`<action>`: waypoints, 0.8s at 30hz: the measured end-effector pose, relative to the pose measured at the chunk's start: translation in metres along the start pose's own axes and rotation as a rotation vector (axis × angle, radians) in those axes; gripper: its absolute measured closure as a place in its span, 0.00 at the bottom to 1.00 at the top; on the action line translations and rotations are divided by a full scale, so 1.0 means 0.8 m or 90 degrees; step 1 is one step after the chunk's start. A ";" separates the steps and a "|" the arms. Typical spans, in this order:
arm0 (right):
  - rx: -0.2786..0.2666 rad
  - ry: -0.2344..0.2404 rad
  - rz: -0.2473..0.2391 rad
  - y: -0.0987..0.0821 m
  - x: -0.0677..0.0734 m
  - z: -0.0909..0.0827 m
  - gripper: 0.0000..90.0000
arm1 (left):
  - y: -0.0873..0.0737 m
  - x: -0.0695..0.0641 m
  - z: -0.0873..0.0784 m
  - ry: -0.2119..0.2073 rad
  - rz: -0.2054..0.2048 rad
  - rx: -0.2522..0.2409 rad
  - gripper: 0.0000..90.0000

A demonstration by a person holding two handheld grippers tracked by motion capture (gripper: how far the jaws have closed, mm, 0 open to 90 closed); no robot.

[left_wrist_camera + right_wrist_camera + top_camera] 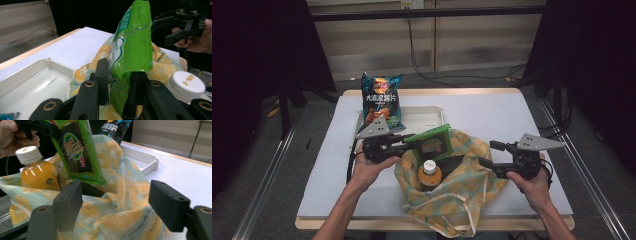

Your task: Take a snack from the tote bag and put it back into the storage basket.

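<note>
Green snack packet (432,142) – white oval label with green characters and small red script beside it, clearest in the right gripper view (79,151); the characters are too blurred to read. Blue chip bag (382,100) stands upright at the far end of the white tray (424,116), a round red-and-yellow logo over white characters I cannot make out. Orange drink bottle (430,172), white cap with faint embossed marks in the left gripper view (186,85), unreadable.

Left gripper (408,140) pinches the packet by one edge – in its own view both pads press the green film and the packet rises from them. The packet hangs over the mouth of the lemon-print cloth bag (467,192), just above the bottle sitting inside it.

Right gripper (484,156) at the bag's right side, jaws spread and just opened wider, pads clear of the cloth below them in its own view.

The high view gives the table (512,115) layout; the left gripper view shows the tray's bare inside (37,85)
</note>
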State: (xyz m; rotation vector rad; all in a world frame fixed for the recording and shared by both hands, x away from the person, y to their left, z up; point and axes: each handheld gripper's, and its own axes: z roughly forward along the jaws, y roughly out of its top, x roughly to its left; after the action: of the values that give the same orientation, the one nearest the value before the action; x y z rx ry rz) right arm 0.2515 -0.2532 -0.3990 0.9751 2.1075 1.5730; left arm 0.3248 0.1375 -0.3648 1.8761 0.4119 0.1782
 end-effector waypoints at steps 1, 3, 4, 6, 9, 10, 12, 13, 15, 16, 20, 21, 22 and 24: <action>-0.001 0.002 -0.001 0.000 0.000 -0.001 0.25 | 0.001 0.000 0.000 -0.002 0.000 -0.002 0.82; -0.005 0.003 0.000 -0.001 0.000 -0.002 0.22 | 0.002 0.000 -0.001 -0.002 -0.002 0.005 0.82; -0.006 0.004 0.002 -0.001 0.000 -0.003 0.20 | 0.002 -0.001 -0.002 -0.002 -0.004 0.008 0.82; -0.006 0.000 0.004 -0.001 0.000 -0.005 0.20 | 0.003 -0.002 -0.003 -0.004 -0.006 0.013 0.82; -0.016 -0.004 0.010 -0.002 0.002 -0.011 0.15 | 0.006 -0.002 -0.004 -0.007 -0.008 0.012 0.82; -0.017 -0.005 0.008 -0.003 0.002 -0.014 0.14 | 0.007 -0.001 -0.005 -0.010 -0.006 0.011 0.82; -0.025 -0.003 0.015 -0.003 0.002 -0.018 0.09 | 0.010 -0.002 -0.010 -0.015 -0.005 0.006 0.82; -0.026 0.010 0.008 -0.004 0.002 -0.020 0.06 | 0.012 -0.002 -0.013 -0.020 -0.008 0.003 0.82; -0.030 0.014 0.002 -0.006 0.003 -0.024 0.07 | 0.018 -0.002 -0.018 -0.016 0.000 0.007 0.82; -0.034 0.019 -0.007 -0.008 0.004 -0.025 0.06 | 0.022 0.000 -0.020 -0.012 0.000 0.009 0.82; -0.043 0.028 -0.004 -0.010 0.008 -0.031 0.04 | 0.033 0.007 -0.026 -0.020 -0.002 0.012 0.82; -0.046 0.021 -0.003 -0.011 0.010 -0.033 0.04 | 0.035 0.008 -0.027 -0.019 -0.003 0.006 0.82; -0.041 0.008 0.006 -0.012 0.011 -0.033 0.04 | 0.037 0.009 -0.028 -0.019 0.000 0.008 0.82; -0.026 0.002 0.007 -0.015 0.013 -0.034 0.04 | 0.041 0.010 -0.030 -0.021 0.001 0.005 0.82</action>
State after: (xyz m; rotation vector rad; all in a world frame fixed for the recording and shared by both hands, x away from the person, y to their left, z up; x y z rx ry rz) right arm 0.2235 -0.2671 -0.3998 0.9729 2.0663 1.6178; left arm 0.3310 0.1526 -0.3268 1.8850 0.3896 0.1462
